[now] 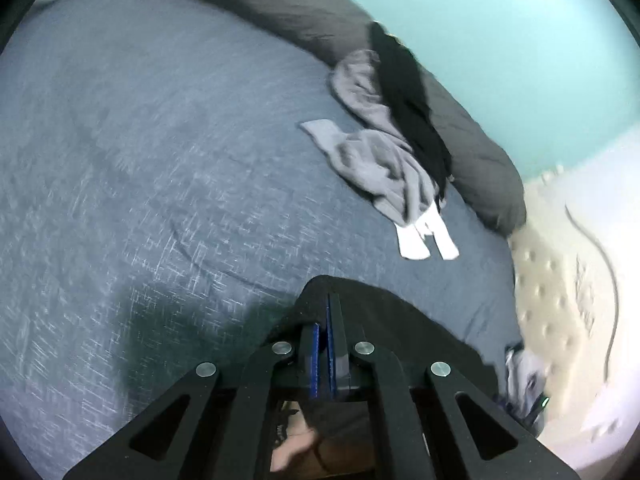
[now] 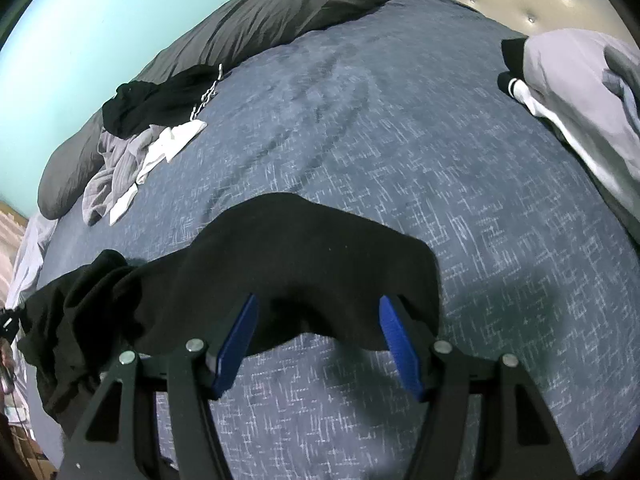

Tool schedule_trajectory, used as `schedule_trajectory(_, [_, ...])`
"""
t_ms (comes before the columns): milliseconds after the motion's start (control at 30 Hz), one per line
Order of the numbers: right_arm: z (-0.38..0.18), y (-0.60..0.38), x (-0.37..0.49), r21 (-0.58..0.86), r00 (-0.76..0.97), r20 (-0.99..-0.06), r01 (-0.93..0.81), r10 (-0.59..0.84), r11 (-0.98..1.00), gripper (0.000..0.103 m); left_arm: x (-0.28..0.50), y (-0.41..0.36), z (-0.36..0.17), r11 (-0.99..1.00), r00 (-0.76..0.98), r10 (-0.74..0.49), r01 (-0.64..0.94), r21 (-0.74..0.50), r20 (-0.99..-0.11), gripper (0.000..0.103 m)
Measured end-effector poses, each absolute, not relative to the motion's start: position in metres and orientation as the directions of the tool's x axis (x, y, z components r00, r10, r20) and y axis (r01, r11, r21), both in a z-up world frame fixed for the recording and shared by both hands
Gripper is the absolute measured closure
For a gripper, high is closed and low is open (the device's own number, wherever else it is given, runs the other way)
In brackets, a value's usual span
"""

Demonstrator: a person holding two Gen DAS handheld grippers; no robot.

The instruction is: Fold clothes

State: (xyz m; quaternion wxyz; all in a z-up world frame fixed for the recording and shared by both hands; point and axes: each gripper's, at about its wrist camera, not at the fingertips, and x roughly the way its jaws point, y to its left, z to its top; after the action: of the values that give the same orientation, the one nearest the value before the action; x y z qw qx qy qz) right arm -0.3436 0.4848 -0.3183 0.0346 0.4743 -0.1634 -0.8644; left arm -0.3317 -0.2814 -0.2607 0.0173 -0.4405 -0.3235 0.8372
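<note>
Left gripper [image 1: 328, 320]: we see its blue pads pressed together on an edge of the black garment [image 2: 288, 264].
Right gripper [image 2: 318, 340]: its fingers are spread wide, the black cloth lying across them, nothing pinched.
Where the garment is: near edge of the bed [image 2: 400, 140], partly lifted, one end bunched toward the left.
How it will handle: we judge it light, soft and limp; it sags between holds and can slide off open fingers.
Where to hold: we would take a free corner or hem, well apart from the left hold.
Further out: a crumpled pile of grey, white and black clothes [image 1: 384, 152] beside the dark pillow [image 2: 280, 12]; another heap [image 2: 580, 92] at the far right.
</note>
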Motion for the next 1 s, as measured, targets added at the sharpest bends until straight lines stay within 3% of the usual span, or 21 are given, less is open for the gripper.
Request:
schedule_trajectory(133, [-0.32, 0.487, -0.348, 0.316, -0.548, -0.809, -0.099, -0.213, -0.944, 0.038, -0.337, -0.284, -0.28, -0.766, -0.583, 0.331, 0.294, -0.572, -0.742, 0.098])
schedule_trajectory(267, [-0.324, 0.484, -0.352, 0.309, -0.542, -0.814, -0.098, -0.21, -0.946, 0.038, -0.339, -0.285, -0.298, -0.746, -0.555, 0.35, 0.322, -0.583, -0.755, 0.063])
schedule_trajectory(400, [-0.325, 0.482, -0.353, 0.314, -0.539, -0.814, -0.096, -0.216, -0.945, 0.038, -0.325, -0.283, -0.304, -0.75, -0.529, 0.37, 0.314, -0.582, -0.764, 0.055])
schedule_trajectory(633, [-0.323, 0.478, -0.347, 0.317, -0.54, -0.813, -0.096, -0.218, -0.943, 0.038, -0.3, -0.263, -0.313, -0.7, -0.469, 0.511, 0.26, -0.666, -0.72, 0.055])
schedule_trajectory(1000, [-0.312, 0.473, -0.341, 0.322, -0.549, -0.805, -0.083, -0.226, -0.943, 0.038, -0.285, -0.225, -0.33, -0.634, -0.422, 0.608, 0.253, -0.731, -0.673, 0.055])
